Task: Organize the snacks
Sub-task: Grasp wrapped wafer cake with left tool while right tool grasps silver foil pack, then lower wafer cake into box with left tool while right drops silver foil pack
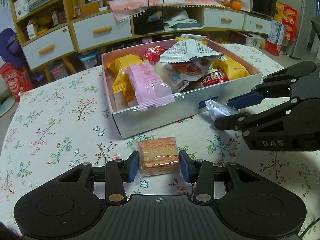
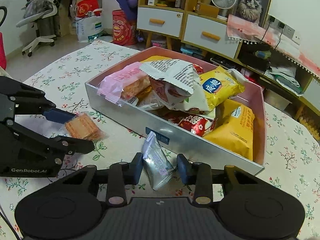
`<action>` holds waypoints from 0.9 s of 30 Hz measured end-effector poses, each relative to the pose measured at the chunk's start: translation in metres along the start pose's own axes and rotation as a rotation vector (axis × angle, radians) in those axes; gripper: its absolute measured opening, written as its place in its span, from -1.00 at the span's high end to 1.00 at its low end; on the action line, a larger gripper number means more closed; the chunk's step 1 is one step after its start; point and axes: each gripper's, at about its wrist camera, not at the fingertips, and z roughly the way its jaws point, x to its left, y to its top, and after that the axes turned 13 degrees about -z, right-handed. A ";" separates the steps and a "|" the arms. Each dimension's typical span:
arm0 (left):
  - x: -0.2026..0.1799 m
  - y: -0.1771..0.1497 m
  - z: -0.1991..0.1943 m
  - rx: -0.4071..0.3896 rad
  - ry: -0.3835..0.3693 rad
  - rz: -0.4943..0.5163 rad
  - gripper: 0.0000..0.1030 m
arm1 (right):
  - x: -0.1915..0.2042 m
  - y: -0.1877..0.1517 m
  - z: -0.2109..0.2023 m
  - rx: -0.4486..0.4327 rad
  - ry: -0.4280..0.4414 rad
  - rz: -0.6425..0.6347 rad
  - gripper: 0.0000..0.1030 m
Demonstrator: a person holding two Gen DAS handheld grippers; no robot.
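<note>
Two grippers are at work in front of the box (image 1: 160, 118), an open, shallow tray with silver outer walls and a pink lining that sits on the flowered tablecloth (image 1: 60, 120).

The left gripper (image 1: 159, 165) is clamped on a packet of crackers (image 1: 158, 154), a clear wrapper with orange print. Its blue pads (image 1: 133, 166) press on the packet's two sides. The packet is just short of the box's near wall, close to its near corner, and not touching it. Whether it rests on the cloth or hangs slightly above it cannot be told.

The right gripper (image 2: 160, 168) grasps a small silver packet (image 2: 155, 156), with a pad against each side. This packet stands tilted, its crimped top edge up against the outside of the box's near wall, right at the blue label there. Both packets are still outside the box.

Several snacks already fill the box in a loose heap. A pink packet (image 1: 148, 82) lies along the left part, its end hanging over the near wall. Yellow bags (image 2: 234, 132) sit at the right end and in the far left corner. A red packet (image 1: 214, 78) lies near the middle of the near wall. A large white bag (image 1: 190, 52) with dense black print is on top of the pile.

Behind the box stands a low cabinet (image 1: 100, 30) with white drawers.
</note>
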 end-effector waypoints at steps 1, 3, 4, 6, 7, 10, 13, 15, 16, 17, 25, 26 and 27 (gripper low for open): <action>0.001 0.000 -0.001 0.000 -0.001 0.000 0.23 | 0.000 0.000 -0.001 -0.001 0.002 0.003 0.95; 0.002 0.000 -0.002 0.000 -0.006 -0.002 0.23 | -0.001 -0.001 -0.003 -0.003 0.002 0.005 1.00; 0.003 0.001 -0.004 -0.002 -0.009 -0.002 0.23 | -0.001 -0.001 -0.005 -0.005 0.002 0.008 1.00; 0.002 0.001 -0.009 -0.012 -0.017 0.006 0.23 | -0.003 -0.001 -0.009 -0.005 0.003 0.017 1.00; 0.002 0.001 -0.011 -0.018 -0.018 0.011 0.23 | -0.004 -0.002 -0.012 -0.010 0.004 0.020 1.00; 0.003 0.002 -0.015 -0.028 -0.017 0.014 0.23 | -0.007 -0.005 -0.017 -0.016 0.001 0.027 1.00; 0.004 0.003 -0.019 -0.038 -0.009 0.011 0.23 | -0.011 -0.005 -0.025 -0.023 -0.016 0.046 1.00; 0.006 0.005 -0.023 -0.050 -0.007 0.003 0.23 | -0.014 -0.003 -0.033 -0.045 -0.028 0.057 1.00; 0.006 0.007 -0.027 -0.060 -0.008 0.001 0.23 | -0.016 -0.002 -0.037 -0.057 -0.034 0.064 1.00; 0.006 0.009 -0.030 -0.072 -0.011 0.005 0.23 | -0.018 -0.001 -0.041 -0.072 -0.039 0.073 1.00; 0.014 0.028 -0.053 -0.149 -0.048 -0.030 0.23 | -0.032 0.007 -0.056 -0.140 -0.092 0.136 1.00; 0.015 0.032 -0.054 -0.156 -0.050 -0.034 0.23 | -0.035 0.008 -0.058 -0.146 -0.100 0.147 1.00; 0.016 0.037 -0.054 -0.163 -0.050 -0.039 0.23 | -0.037 0.009 -0.058 -0.152 -0.106 0.160 1.00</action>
